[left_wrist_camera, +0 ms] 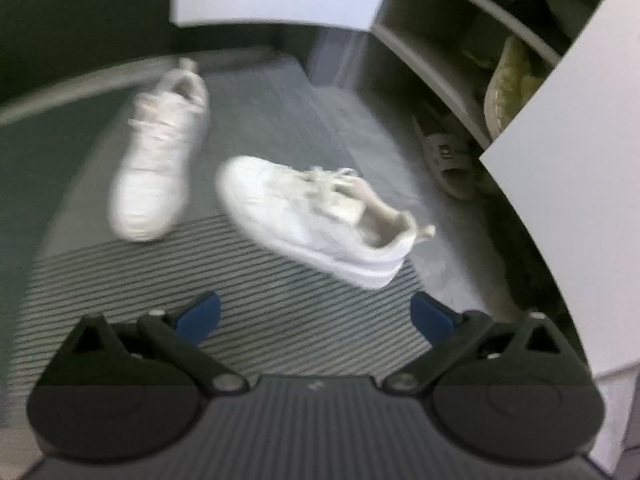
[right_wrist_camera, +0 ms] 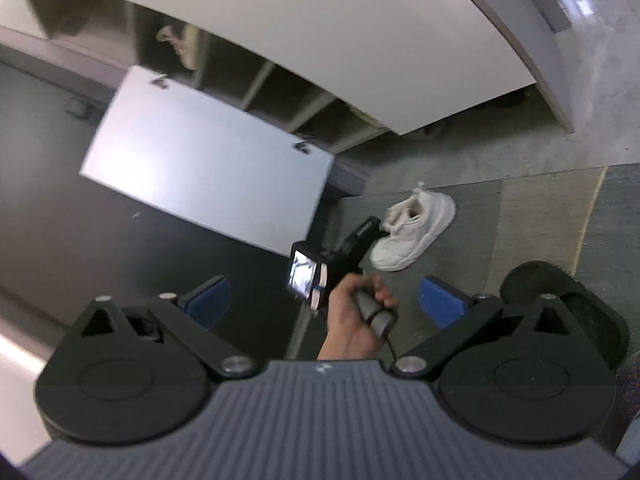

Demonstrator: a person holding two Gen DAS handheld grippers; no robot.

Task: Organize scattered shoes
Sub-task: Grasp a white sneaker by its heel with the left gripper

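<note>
While two white sneakers [left_wrist_camera: 316, 220] lie apart on the striped mat [left_wrist_camera: 240, 320] before the open shoe cabinet [left_wrist_camera: 440, 52], neither is shelved yet. Left gripper [left_wrist_camera: 316, 316] spread wide, empty, aimed at the nearer shoe, likely pre-grasp. Right gripper [right_wrist_camera: 326, 300] also wide, holding nothing.

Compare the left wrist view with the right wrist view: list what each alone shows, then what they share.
Left wrist only: a second white sneaker, a striped mat, a sandal and shelved shoes, and the open left gripper. Right wrist only: the person's hand on the other gripper's handle, and the open right gripper. Both: a white sneaker on the floor and the open shoe cabinet.
</note>
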